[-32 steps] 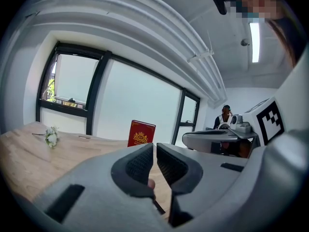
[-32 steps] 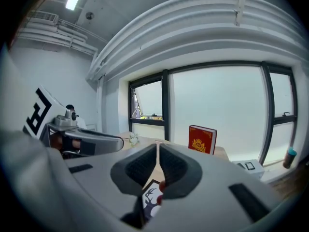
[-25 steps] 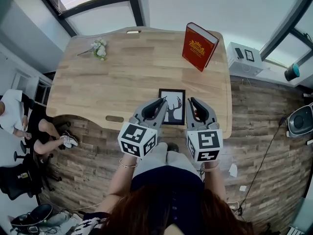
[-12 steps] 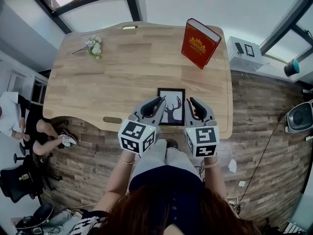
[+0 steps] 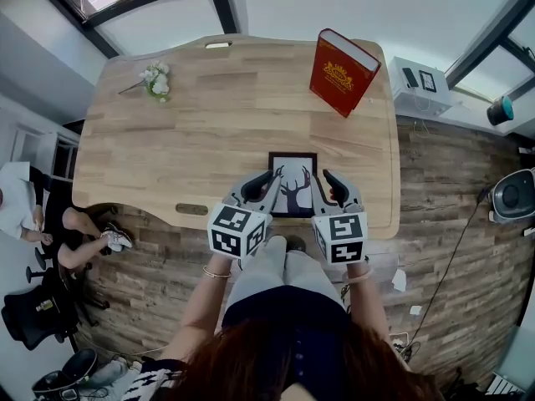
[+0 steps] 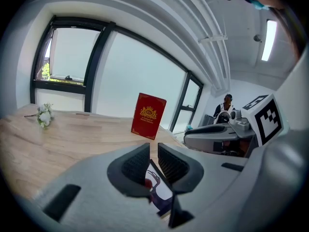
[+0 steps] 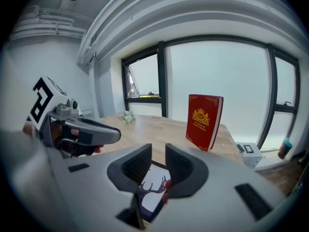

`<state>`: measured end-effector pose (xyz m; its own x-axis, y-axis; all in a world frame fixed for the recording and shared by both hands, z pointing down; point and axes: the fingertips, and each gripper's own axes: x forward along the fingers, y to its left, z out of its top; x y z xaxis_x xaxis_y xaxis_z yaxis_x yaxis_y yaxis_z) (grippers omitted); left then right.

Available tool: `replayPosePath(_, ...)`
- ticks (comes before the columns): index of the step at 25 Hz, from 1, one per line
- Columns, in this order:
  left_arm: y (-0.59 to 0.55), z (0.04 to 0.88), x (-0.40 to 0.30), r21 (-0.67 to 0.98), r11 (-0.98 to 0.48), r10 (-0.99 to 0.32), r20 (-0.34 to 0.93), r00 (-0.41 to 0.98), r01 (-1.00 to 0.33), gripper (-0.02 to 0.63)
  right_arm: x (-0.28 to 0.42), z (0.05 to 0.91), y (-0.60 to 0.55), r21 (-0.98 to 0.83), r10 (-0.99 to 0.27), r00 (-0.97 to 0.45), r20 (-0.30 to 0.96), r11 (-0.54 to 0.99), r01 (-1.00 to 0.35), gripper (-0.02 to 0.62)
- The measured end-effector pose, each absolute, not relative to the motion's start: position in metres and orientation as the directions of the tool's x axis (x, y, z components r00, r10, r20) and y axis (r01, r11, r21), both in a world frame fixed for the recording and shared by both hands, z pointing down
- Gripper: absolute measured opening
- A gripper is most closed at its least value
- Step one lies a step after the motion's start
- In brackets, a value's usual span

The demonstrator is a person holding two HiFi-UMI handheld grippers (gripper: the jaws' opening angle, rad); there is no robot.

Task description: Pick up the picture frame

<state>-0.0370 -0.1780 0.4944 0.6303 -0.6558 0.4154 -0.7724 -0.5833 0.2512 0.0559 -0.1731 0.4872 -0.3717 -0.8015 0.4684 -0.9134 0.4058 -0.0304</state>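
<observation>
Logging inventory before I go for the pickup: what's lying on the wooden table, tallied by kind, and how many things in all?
Picture frame: 1
Red book: 1
White flower sprig: 1
Total: 3
</observation>
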Motion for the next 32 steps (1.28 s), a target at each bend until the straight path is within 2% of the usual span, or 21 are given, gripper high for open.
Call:
replayPosePath(19,-0.193,0.58,-0.055,0.289,-0.518,-0.598,0.55,0.583,-0.805,0.032,0.059,0.565,-0.186,-0.041,-0.734,-0.331,0.593,0.383,-0.923,0.101)
replayPosePath(21,-0.193,0.587,-0.056,0.299,-0.515,-0.585,0.562,0.585,-0.803,0.048,0.059,0.572,-0.186,-0.04,-0.727,-0.325,0.605,0.38,-0.924,0.101)
replayPosePath(23,-0.193,0.594,-0.056,0.311,-0.511,-0.572,0.573,0.588,-0.801,0.106,0.059,0.58,-0.185,-0.041,-0.716,-0.319,0.621,0.377,-0.925,0.101)
replayPosePath(32,-0.19,0.629,-0.06,0.323,-0.486,-0.533,0.627,0.568,-0.812,0.112,0.062,0.611,-0.184,-0.041,-0.677,-0.297,0.673,0.366,-0.93,0.112)
